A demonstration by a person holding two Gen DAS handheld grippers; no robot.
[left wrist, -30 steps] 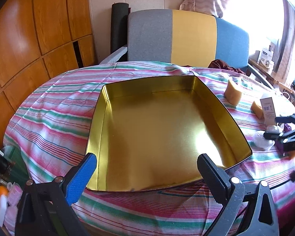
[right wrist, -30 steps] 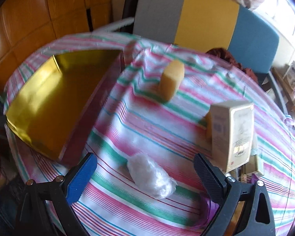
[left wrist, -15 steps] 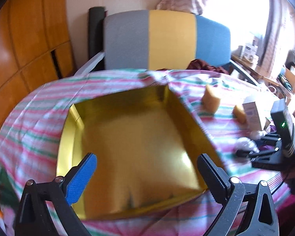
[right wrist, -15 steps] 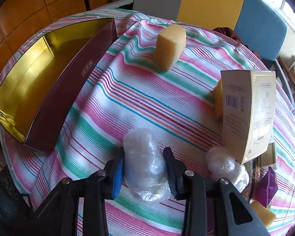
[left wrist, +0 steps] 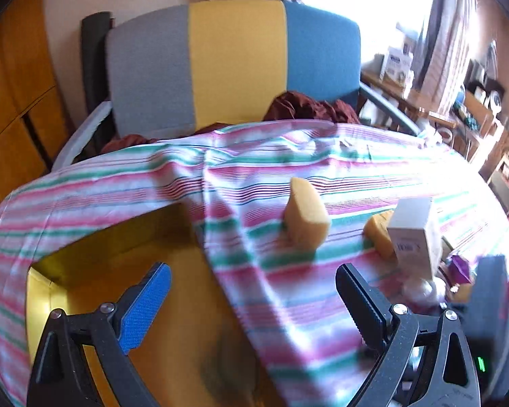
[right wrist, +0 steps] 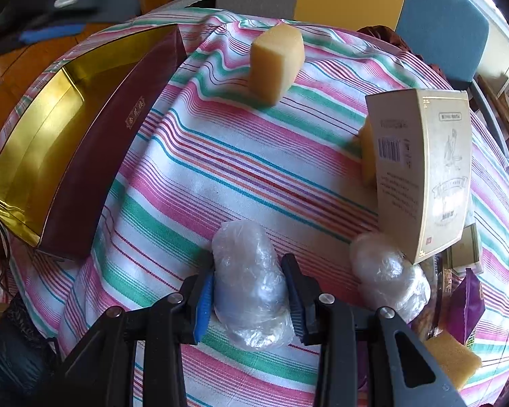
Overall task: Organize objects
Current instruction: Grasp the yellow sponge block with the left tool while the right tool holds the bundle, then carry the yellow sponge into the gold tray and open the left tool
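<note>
The right tongs point(right wrist: 248, 296) are closed on a plastic-wrapped bundle point(right wrist: 251, 281) at 6 o'clock on the striped tabletop point(right wrist: 241, 156) — its long axis points toward 12. A 2nd wrapped bundle point(right wrist: 388, 274) lies at 4 o'clock, touching an upright cream box point(right wrist: 424, 173) with a barcode and print too small to read. The gold-lined tin point(right wrist: 47, 142) at 9 o'clock carries small gold characters on its maroon side — unreadable. A yellow sponge point(right wrist: 276, 62) stands at 12. The left tongs point(left wrist: 251, 300) gape wide, holding nothing.
</note>
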